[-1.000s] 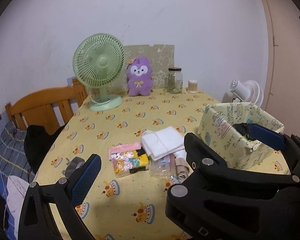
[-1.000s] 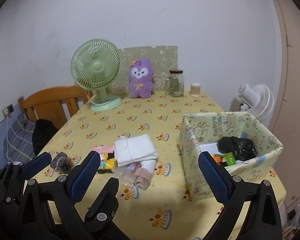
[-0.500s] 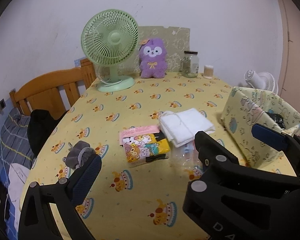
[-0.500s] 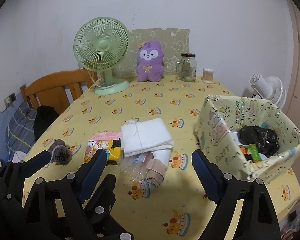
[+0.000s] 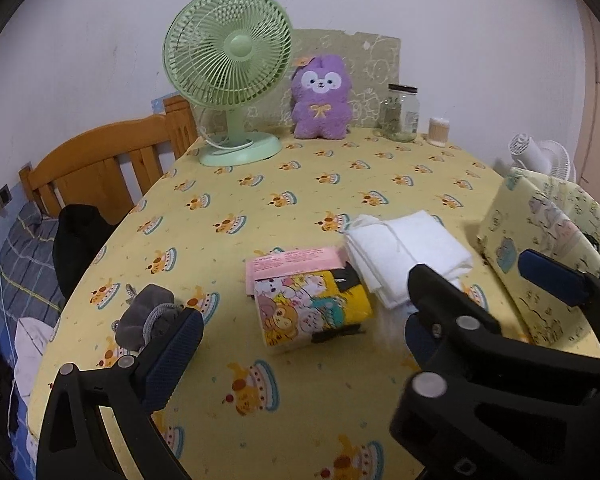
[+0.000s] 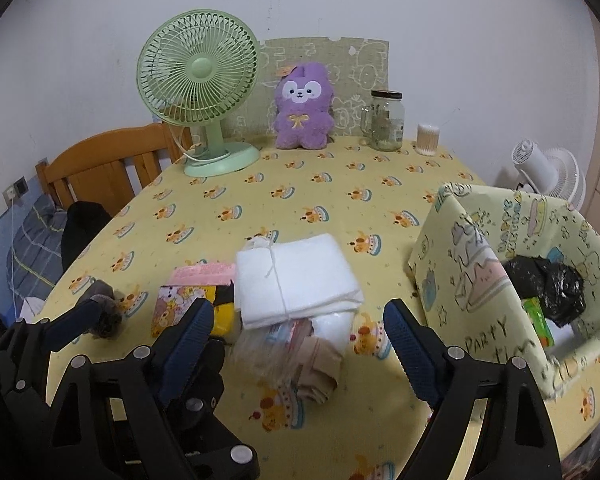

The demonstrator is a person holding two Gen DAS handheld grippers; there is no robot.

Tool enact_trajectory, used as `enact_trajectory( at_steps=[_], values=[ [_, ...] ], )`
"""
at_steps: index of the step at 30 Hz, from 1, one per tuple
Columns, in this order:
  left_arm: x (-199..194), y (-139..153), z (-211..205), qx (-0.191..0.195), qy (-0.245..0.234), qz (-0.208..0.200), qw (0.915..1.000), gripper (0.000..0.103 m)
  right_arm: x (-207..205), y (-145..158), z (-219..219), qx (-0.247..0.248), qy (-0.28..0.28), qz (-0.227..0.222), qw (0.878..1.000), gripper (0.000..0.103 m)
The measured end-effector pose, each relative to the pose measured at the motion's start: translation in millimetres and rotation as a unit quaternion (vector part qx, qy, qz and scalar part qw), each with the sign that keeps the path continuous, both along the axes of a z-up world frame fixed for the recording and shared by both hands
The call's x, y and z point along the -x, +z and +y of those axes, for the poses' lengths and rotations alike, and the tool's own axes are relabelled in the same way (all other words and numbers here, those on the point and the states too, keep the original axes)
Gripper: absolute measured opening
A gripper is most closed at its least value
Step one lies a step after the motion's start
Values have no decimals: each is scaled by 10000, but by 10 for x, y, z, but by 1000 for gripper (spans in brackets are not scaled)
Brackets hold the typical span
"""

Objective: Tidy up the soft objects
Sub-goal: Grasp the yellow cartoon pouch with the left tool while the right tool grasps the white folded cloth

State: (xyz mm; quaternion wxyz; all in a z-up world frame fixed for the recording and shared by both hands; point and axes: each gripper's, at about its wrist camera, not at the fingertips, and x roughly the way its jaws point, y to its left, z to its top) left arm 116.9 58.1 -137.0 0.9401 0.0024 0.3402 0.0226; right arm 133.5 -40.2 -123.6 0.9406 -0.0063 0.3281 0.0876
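1. The yellow cake-print tablecloth (image 6: pixel 332 200) lies bare across the table's middle, between the back-edge items and the front pile.
2. Left gripper (image 5: pixel 300 344) and right gripper (image 6: pixel 298 344) hover over the front edge, jaws wide apart, holding nothing.
3. Near the front edge lie a folded white cloth bundle tied with string (image 6: pixel 296 280), a cartoon-print tissue pack (image 5: pixel 312 304) and, toward the left edge, a grey rolled sock (image 5: pixel 146 314).
4. A green desk fan (image 6: pixel 200 92) and purple plush toy (image 6: pixel 302 108) stand along the back edge.
5. The pale green printed box (image 6: pixel 480 264) at the right edge holds a black plastic bag (image 6: pixel 548 290).
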Motion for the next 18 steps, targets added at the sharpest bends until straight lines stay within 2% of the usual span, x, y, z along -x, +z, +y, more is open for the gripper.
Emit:
enact_trajectory(
  at_steps=[4, 10, 12, 16, 18],
  values=[
    [-106, -36, 15, 158, 6, 89, 9998, 102, -91, -9, 17, 0, -20, -1, 10000, 89],
    [-259, -126, -31, 158, 43, 327, 9993, 101, -242, -95, -23, 38, -122, 126, 9998, 89],
    [-306, -165, -41, 211, -7, 426, 9989, 96, -282, -129, -43, 24, -133, 177, 9998, 89],
    [-356, -229, -34, 210, 13, 519, 9984, 92, -344, -182, -33, 72, -94, 242, 9996, 89],
    [-386, -261, -14, 278, 36, 607, 9978, 85, -373, -203, -26, 74, -71, 262, 9996, 89]
  ],
)
